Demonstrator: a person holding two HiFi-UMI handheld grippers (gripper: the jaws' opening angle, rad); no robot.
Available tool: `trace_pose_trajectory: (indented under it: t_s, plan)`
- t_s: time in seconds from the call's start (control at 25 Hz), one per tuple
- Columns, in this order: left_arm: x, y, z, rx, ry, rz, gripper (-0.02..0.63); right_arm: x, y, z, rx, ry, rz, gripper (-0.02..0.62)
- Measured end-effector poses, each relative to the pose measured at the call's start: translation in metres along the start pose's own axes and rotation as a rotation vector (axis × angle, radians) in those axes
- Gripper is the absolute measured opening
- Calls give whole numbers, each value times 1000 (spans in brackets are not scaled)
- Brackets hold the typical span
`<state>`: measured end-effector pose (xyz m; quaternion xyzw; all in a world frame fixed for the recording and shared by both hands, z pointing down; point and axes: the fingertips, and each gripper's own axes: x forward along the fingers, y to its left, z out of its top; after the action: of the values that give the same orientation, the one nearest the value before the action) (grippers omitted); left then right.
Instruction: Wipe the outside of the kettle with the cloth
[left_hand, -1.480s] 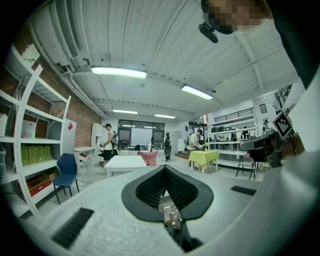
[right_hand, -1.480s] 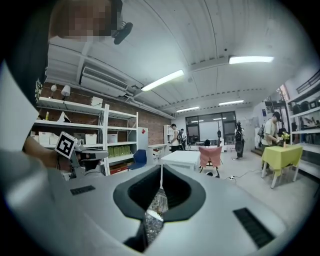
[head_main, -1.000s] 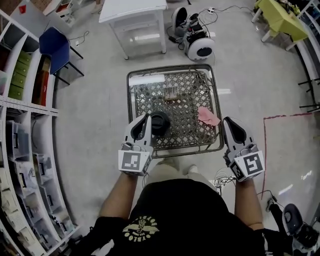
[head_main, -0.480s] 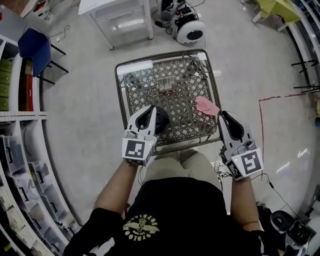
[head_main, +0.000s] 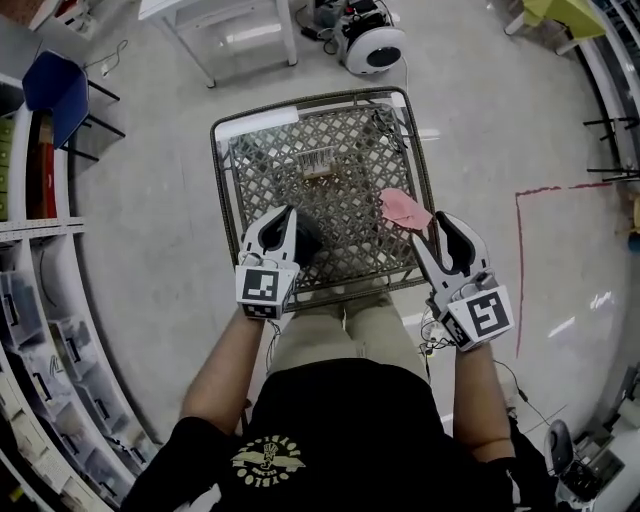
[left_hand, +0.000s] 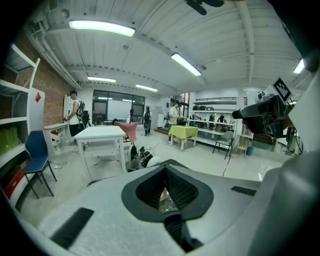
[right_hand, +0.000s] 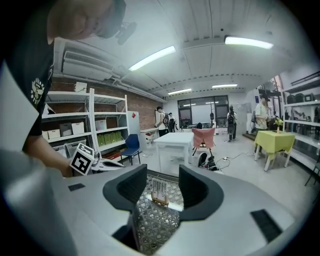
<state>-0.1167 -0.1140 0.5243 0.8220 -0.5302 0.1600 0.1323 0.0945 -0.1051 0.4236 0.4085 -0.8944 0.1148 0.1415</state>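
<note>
Crumpled pink cloth (head_main: 405, 208) lies just ahead of the right gripper (head_main: 437, 228), jaws empty and just opened wide. The closed left gripper (head_main: 283, 212) partly covers the round black kettle (head_main: 307, 243). Both point forward.

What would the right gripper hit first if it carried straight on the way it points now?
Probably the mesh tabletop: the right gripper, jaws just opening with nothing between them, aims slightly down at it. The pink cloth lies close beside that line, though depth is unclear.

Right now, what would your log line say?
left tongs: shut, near kettle | right tongs: just opening, empty | cloth: on table, untouched | wiping: not started
</note>
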Motion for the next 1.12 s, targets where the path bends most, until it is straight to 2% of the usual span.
trace_pose_trajectory:
  t_s: [0.12, 0.28, 0.48, 0.6, 0.72, 0.8, 1.0, 1.12]
  plan:
    - [3, -1, -2, -39, 16, 19, -3, 12, -15, -24, -27, 69, 15, 179]
    - [5, 1, -4, 16, 21, 56, -3, 29, -33, -58, -57, 126, 59, 187]
    - [5, 6, -8, 21, 11, 94, -4, 55, -50, -104, -62, 213, 97, 195]
    - [7, 6, -11, -2, 14, 80, -3, 65, -59, -132, -64, 264, 119, 201]
    - [10, 8, -15, 11, 42, 93, -5, 74, -67, -158, -73, 317, 137, 207]
    - [10, 7, -14, 20, 27, 99, -5, 80, -72, -177, -90, 358, 149, 209]
    - [8, 11, -17, 25, 41, 138, -3, 99, -91, -228, -121, 455, 148, 213]
    - [7, 12, -15, 22, 21, 157, -5, 105, -101, -264, -107, 525, 140, 218]
